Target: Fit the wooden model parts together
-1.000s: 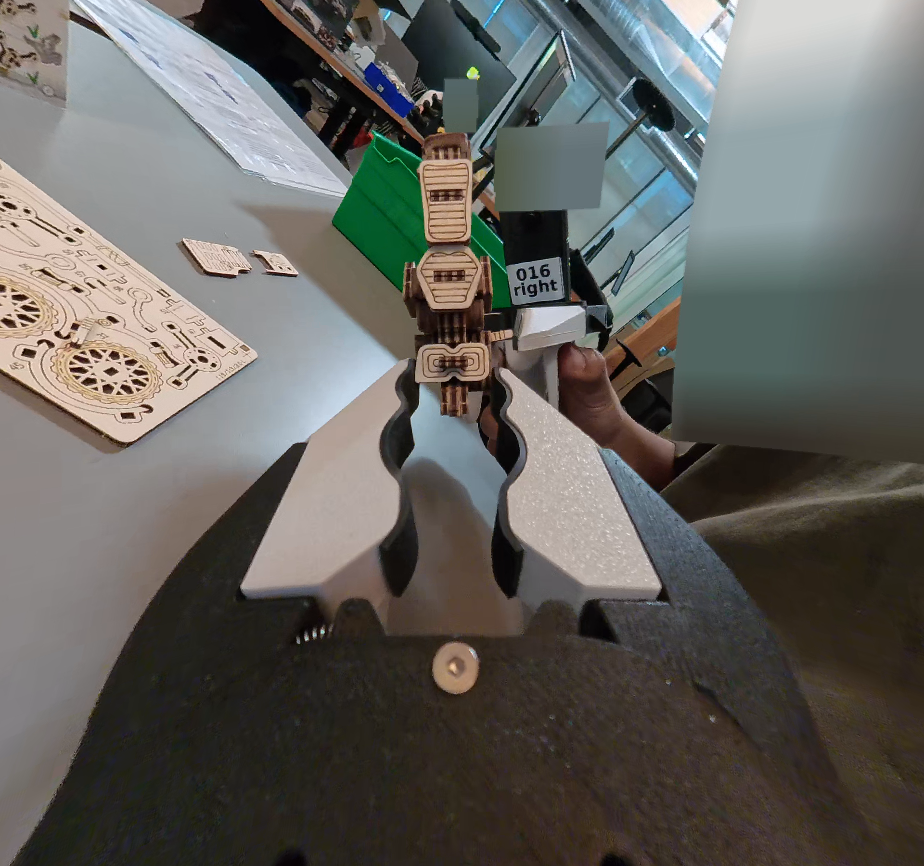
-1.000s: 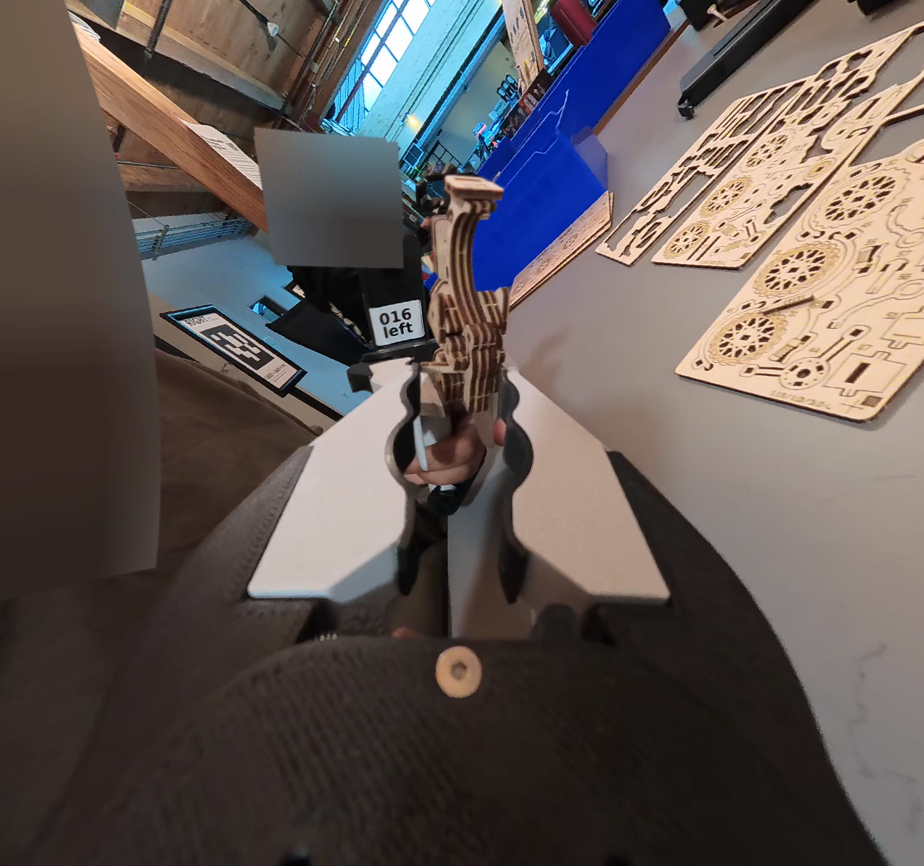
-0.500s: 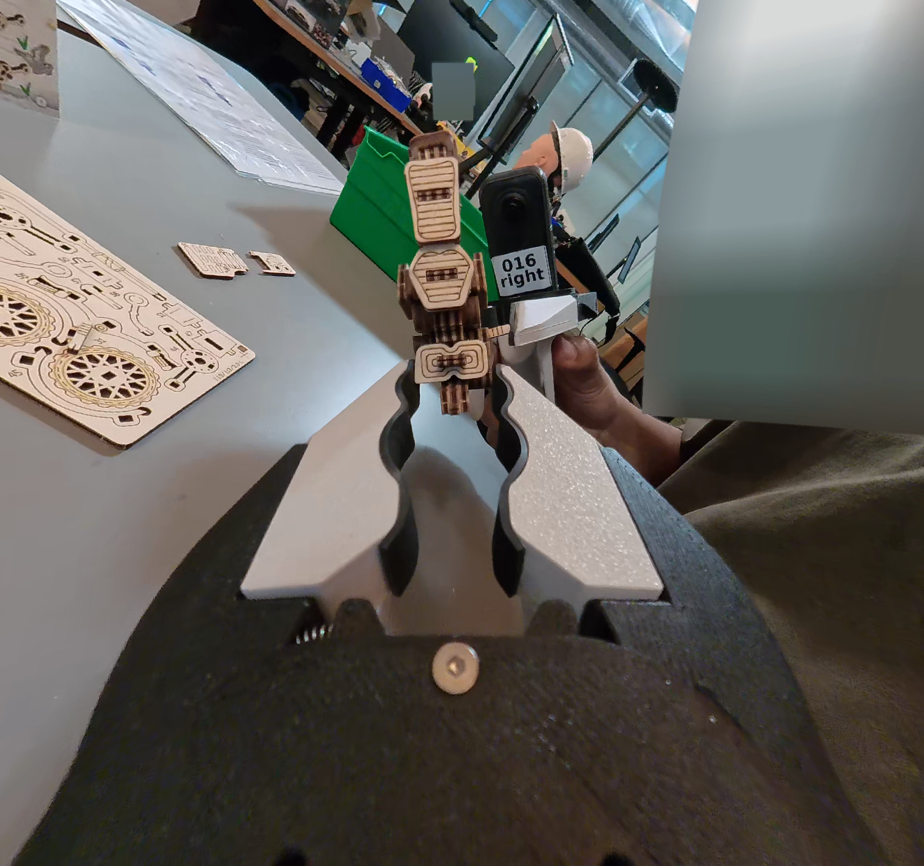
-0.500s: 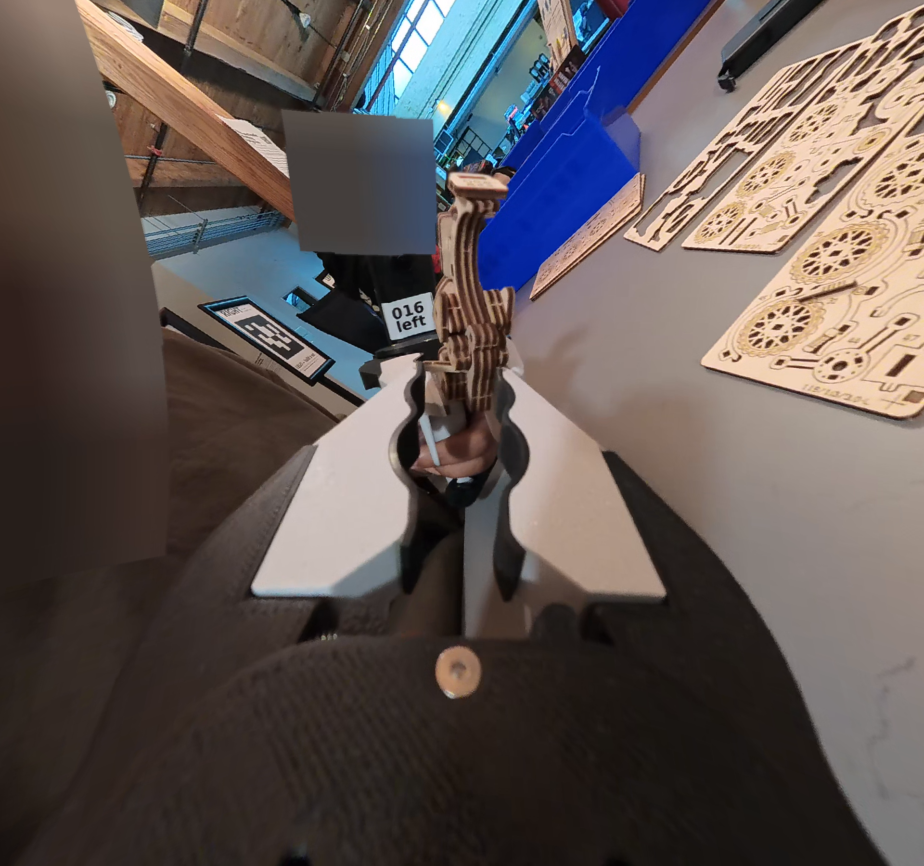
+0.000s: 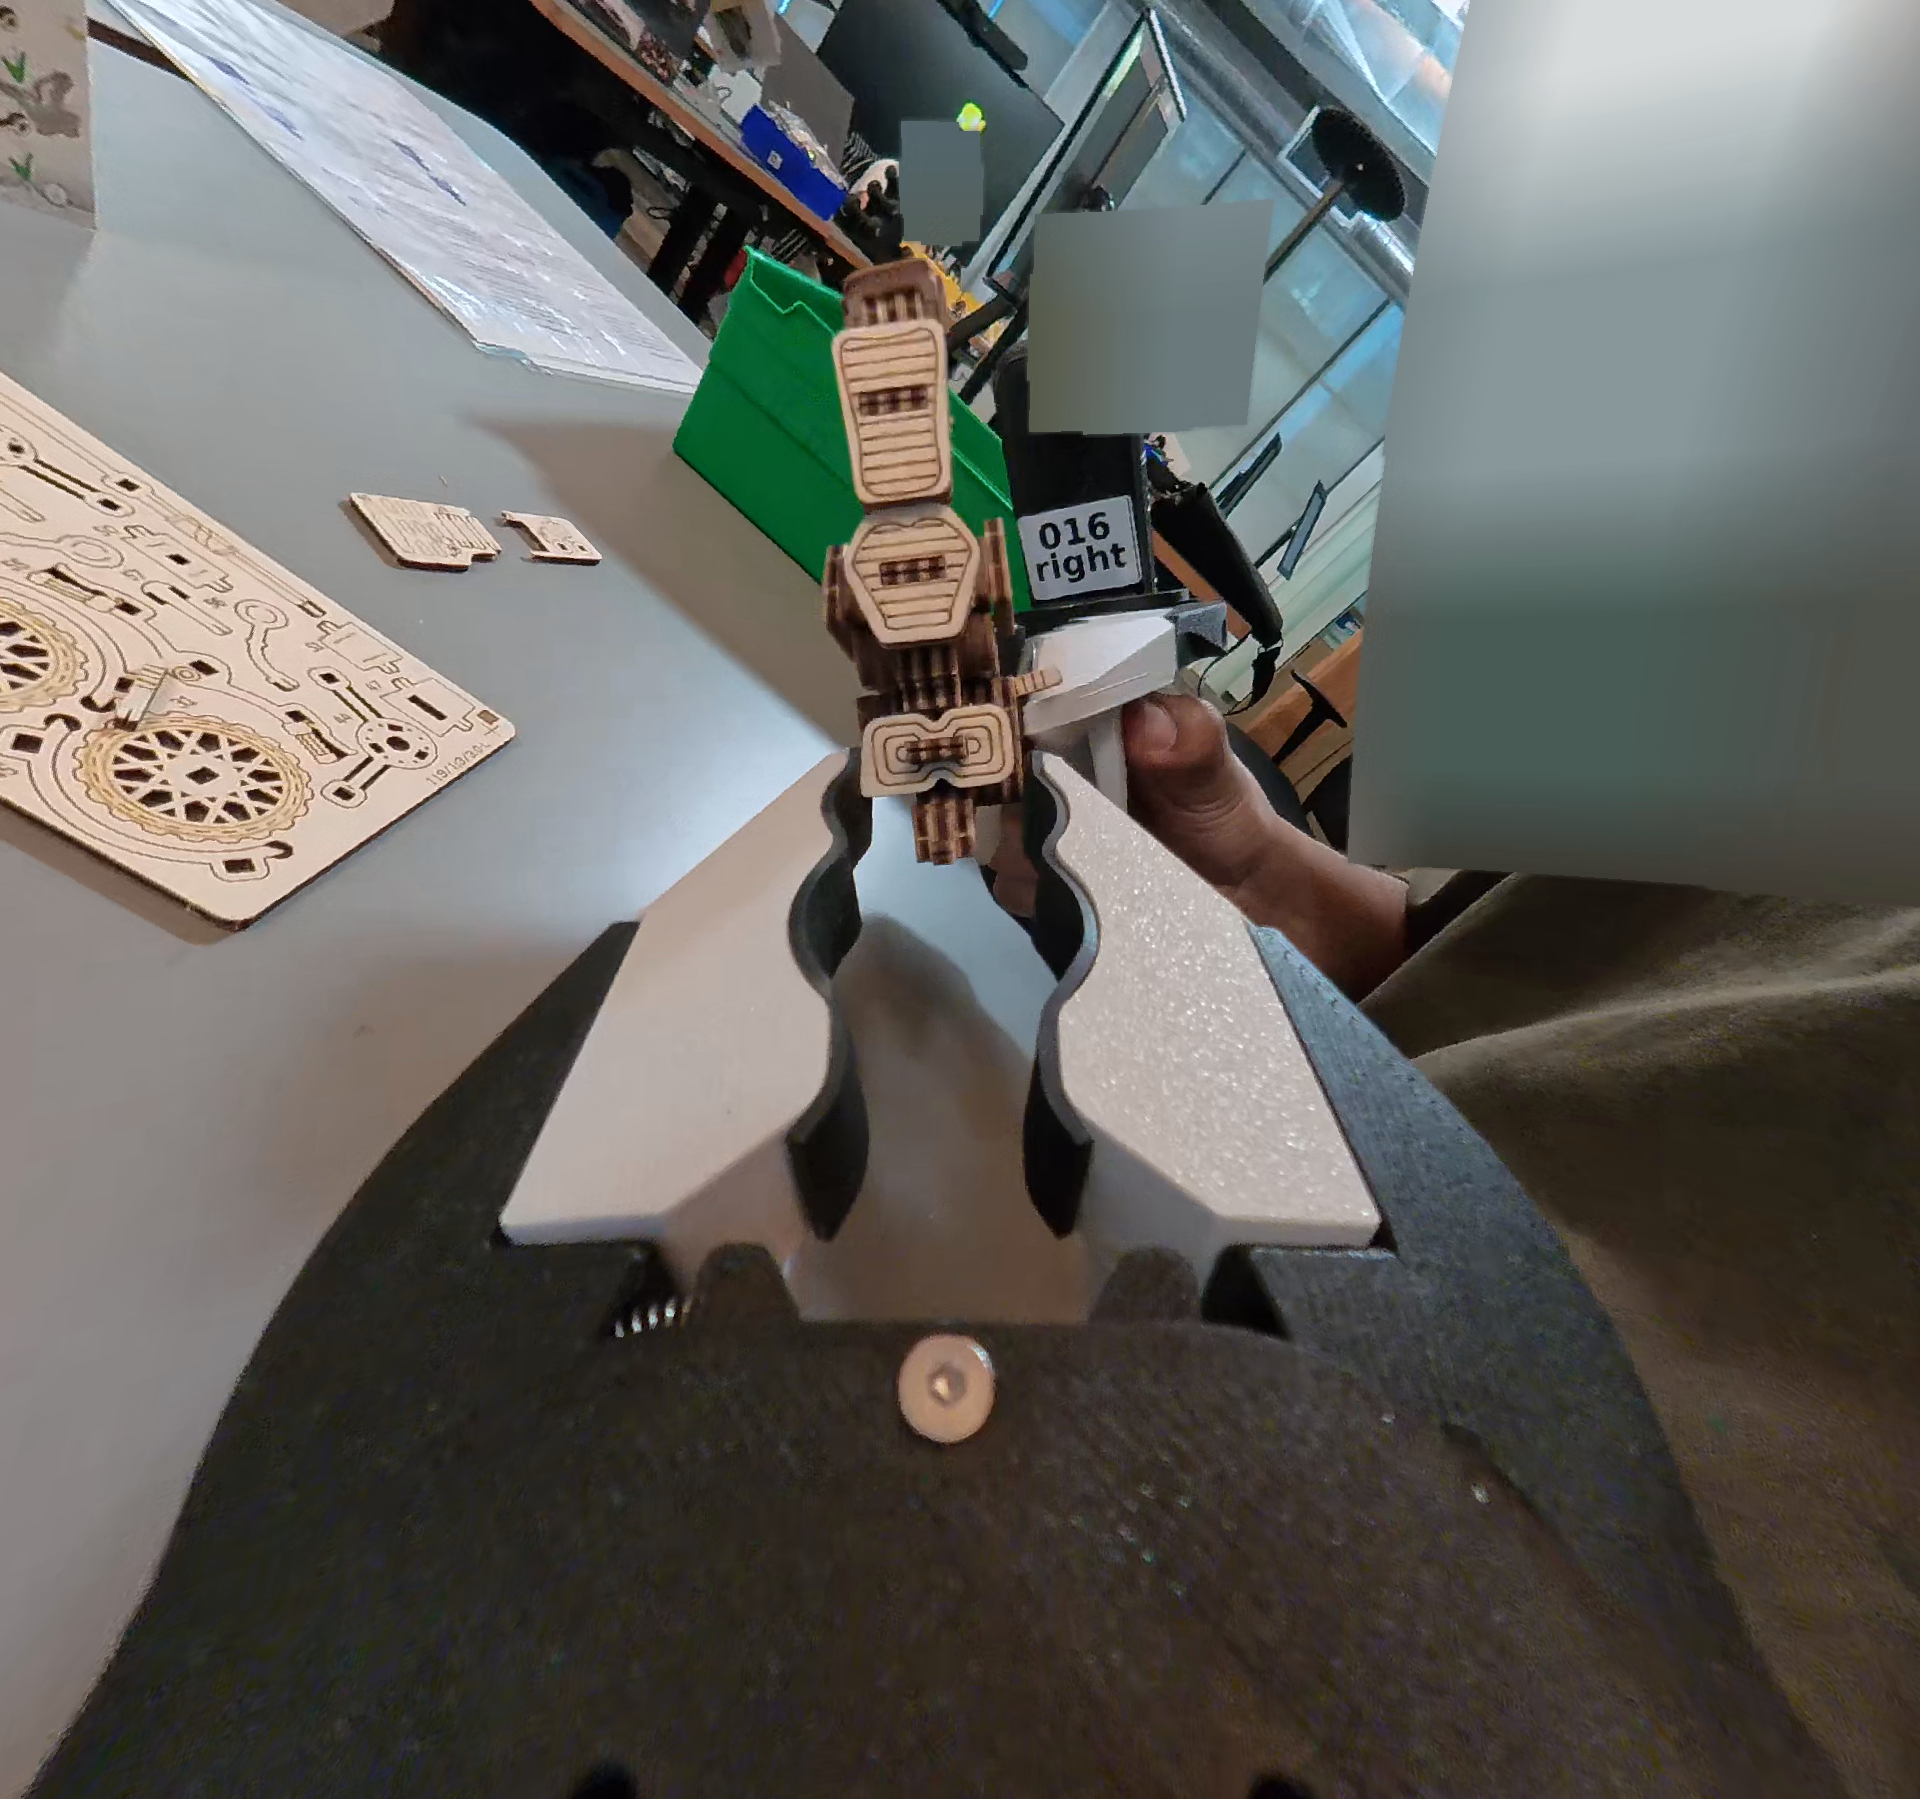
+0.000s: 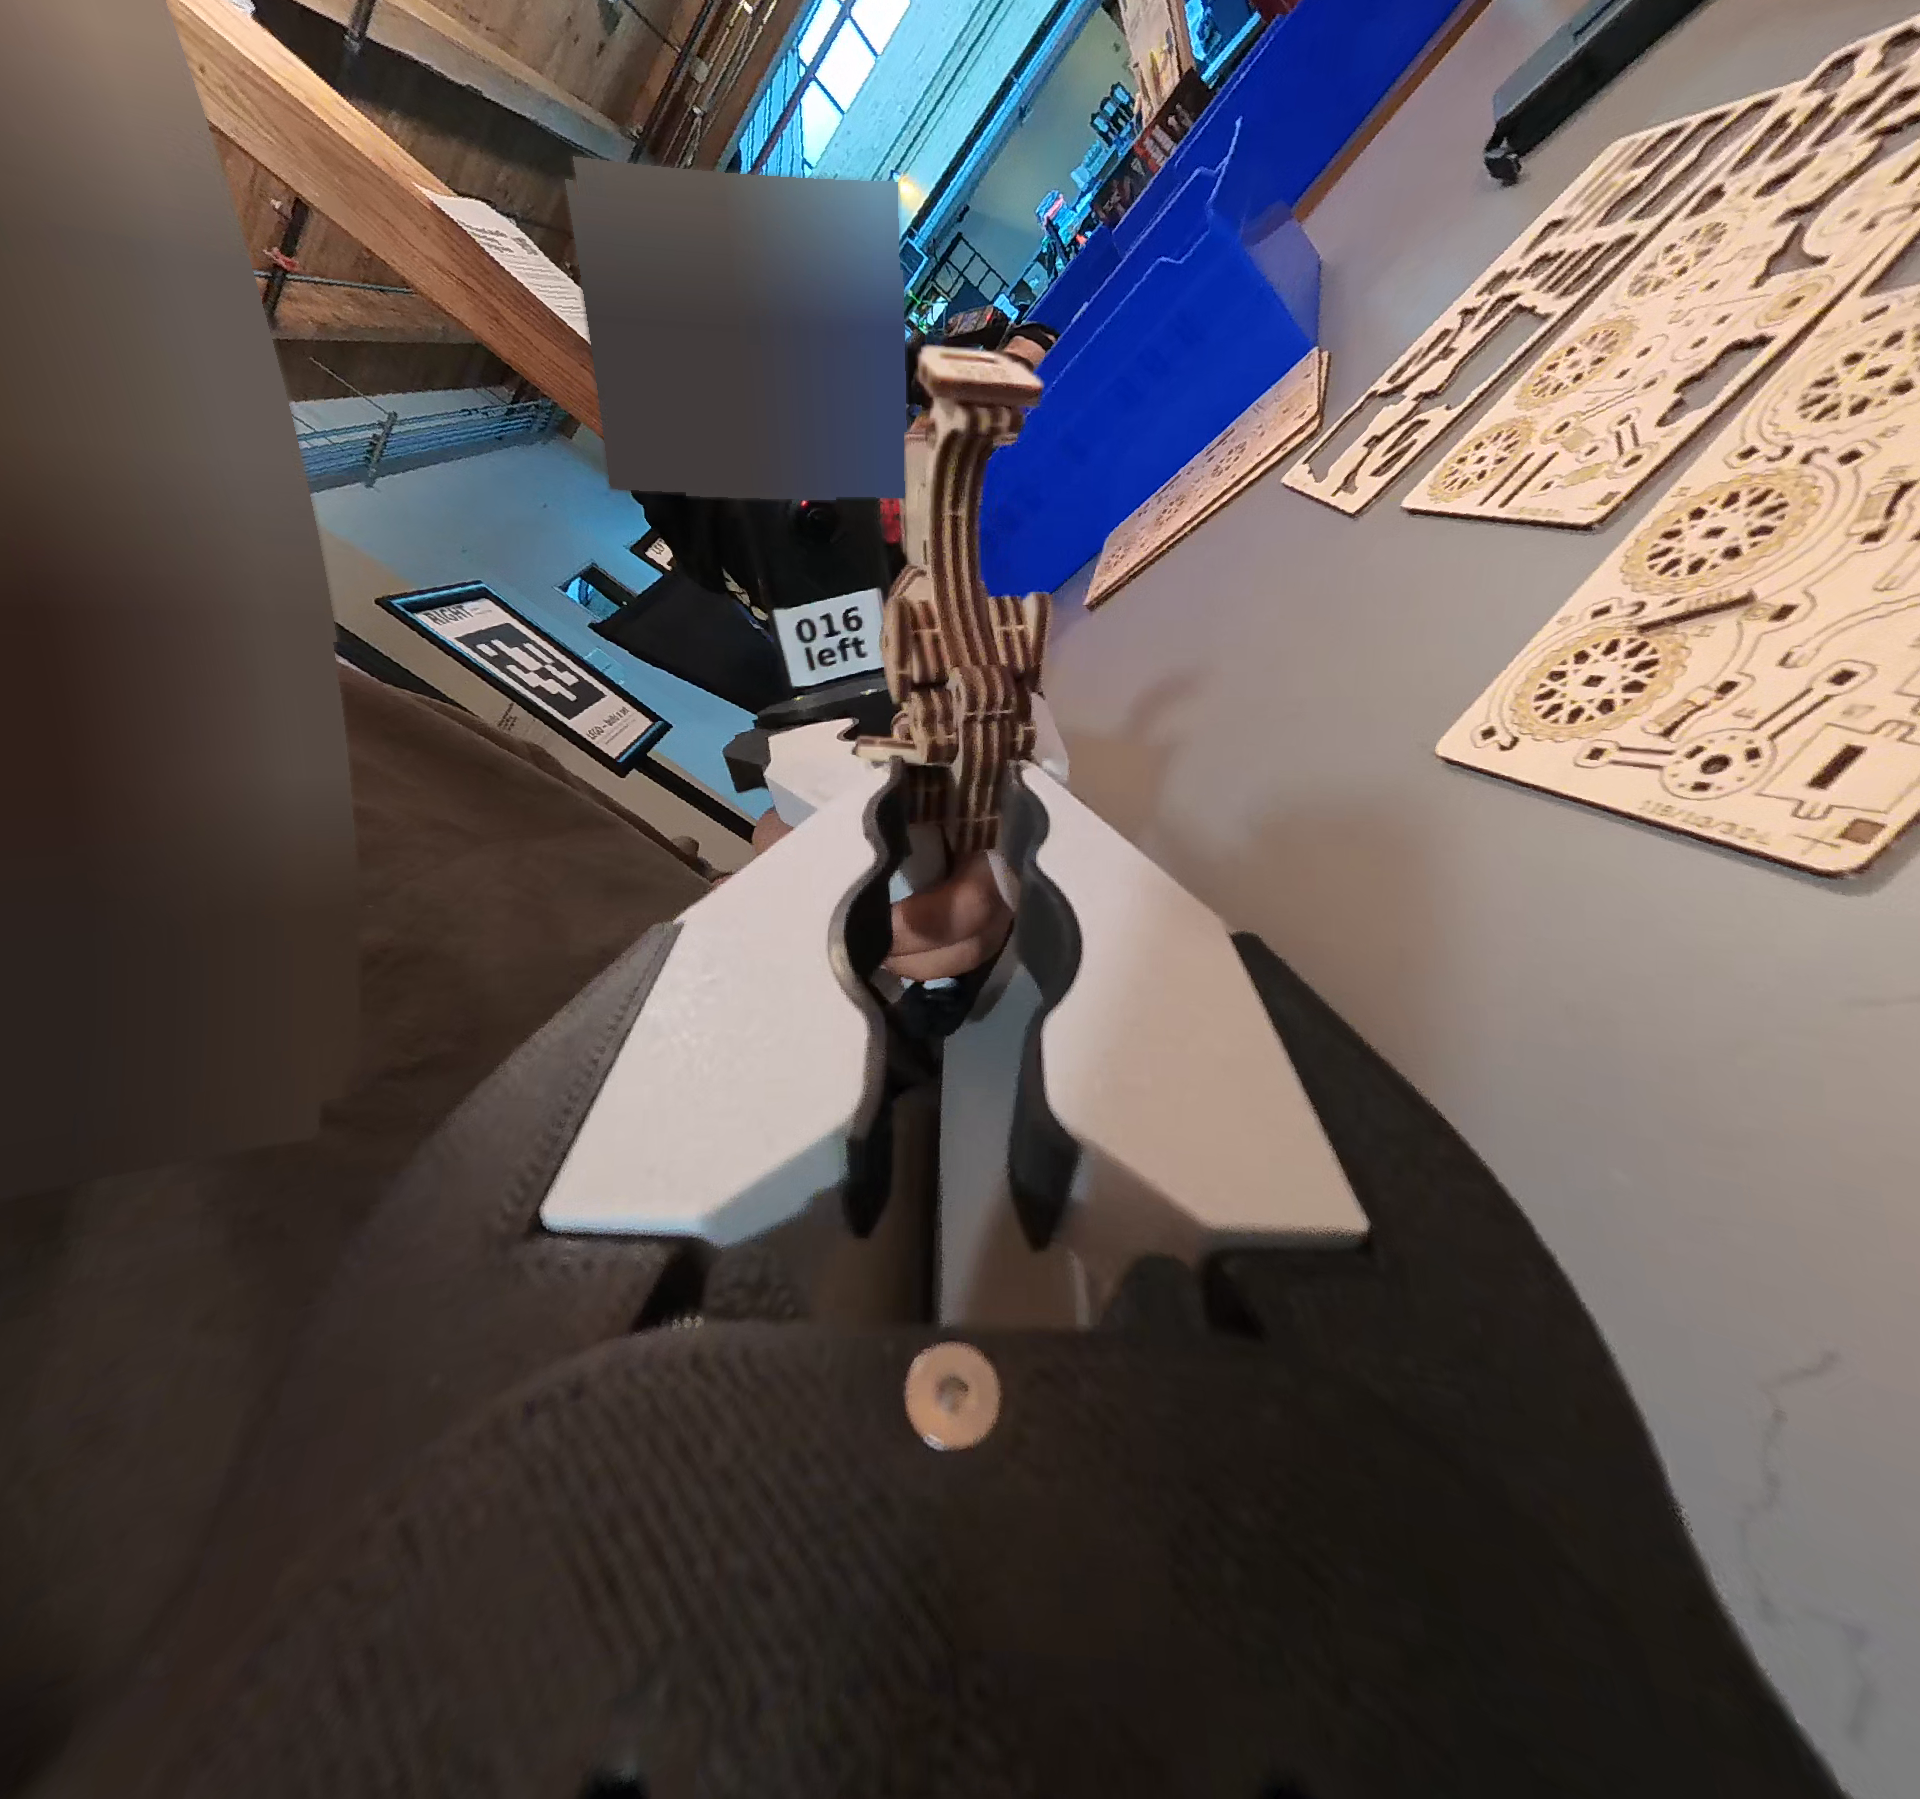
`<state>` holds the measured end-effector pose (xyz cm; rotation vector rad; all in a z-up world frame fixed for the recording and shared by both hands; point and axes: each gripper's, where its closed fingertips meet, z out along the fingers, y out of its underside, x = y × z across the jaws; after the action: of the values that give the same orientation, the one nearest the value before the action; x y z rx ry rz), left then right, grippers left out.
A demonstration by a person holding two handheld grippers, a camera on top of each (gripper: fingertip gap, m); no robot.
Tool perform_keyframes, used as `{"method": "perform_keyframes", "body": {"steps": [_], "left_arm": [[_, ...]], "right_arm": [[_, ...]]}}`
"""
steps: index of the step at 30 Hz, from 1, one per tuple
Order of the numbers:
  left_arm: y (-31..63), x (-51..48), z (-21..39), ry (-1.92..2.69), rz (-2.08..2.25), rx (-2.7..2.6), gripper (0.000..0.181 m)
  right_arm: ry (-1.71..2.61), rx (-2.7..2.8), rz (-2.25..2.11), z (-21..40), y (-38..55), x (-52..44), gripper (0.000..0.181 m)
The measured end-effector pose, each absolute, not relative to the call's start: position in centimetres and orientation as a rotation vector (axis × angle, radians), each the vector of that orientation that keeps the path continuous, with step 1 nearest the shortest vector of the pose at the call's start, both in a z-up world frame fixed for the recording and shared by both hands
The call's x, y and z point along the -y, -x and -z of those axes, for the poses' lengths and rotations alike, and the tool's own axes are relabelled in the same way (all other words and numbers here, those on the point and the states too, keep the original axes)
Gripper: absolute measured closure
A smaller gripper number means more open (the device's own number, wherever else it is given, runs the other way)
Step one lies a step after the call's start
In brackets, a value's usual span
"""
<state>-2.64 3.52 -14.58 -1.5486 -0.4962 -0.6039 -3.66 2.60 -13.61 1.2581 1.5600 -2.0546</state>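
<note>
Both grippers meet on the wooden model, lifted clear above the grey desk. Left gripper narrowed onto the model's lower end, tips at either side; right gripper likewise pinched on its base, model standing upright between the tips. Cut-out sheet at the desk's left edge, two loose pieces beyond it; more sheets toward the right edge.

Your left wrist view looks forward along its own fingers, table on its left, close on the wooden model. Your right wrist view faces the opposite way, table on its right. Both share the model; each shows the other gripper just behind it.
</note>
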Motion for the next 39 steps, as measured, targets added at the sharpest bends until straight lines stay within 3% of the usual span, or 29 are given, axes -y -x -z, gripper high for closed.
{"method": "perform_keyframes", "body": {"steps": [6, 11, 15, 21, 39], "left_arm": [[2.97, -3.45, 13.99, 1.478, 0.712, 0.546, 0.155], [3.51, -3.25, 13.94, 1.474, 0.676, 0.555, 0.155], [3.32, -3.23, 14.1, 1.517, 0.597, 0.515, 0.155], [2.97, -3.45, 14.19, 1.58, 0.477, 0.448, 0.155], [2.64, -3.27, 14.57, 1.616, 0.426, 0.426, 0.154]], "right_arm": [[-1.292, -1.674, 2.086, 13.22, 3.96, -2.5, 0.163], [-1.272, -1.603, 2.107, 12.74, 3.82, -2.5, 0.142], [-1.283, -1.577, 2.119, 12.58, 3.95, -2.72, 0.139], [-1.273, -1.546, 2.101, 12.7, 3.81, -2.62, 0.155], [-1.23, -1.546, 2.074, 13.04, 3.48, -2.41, 0.156]]}}
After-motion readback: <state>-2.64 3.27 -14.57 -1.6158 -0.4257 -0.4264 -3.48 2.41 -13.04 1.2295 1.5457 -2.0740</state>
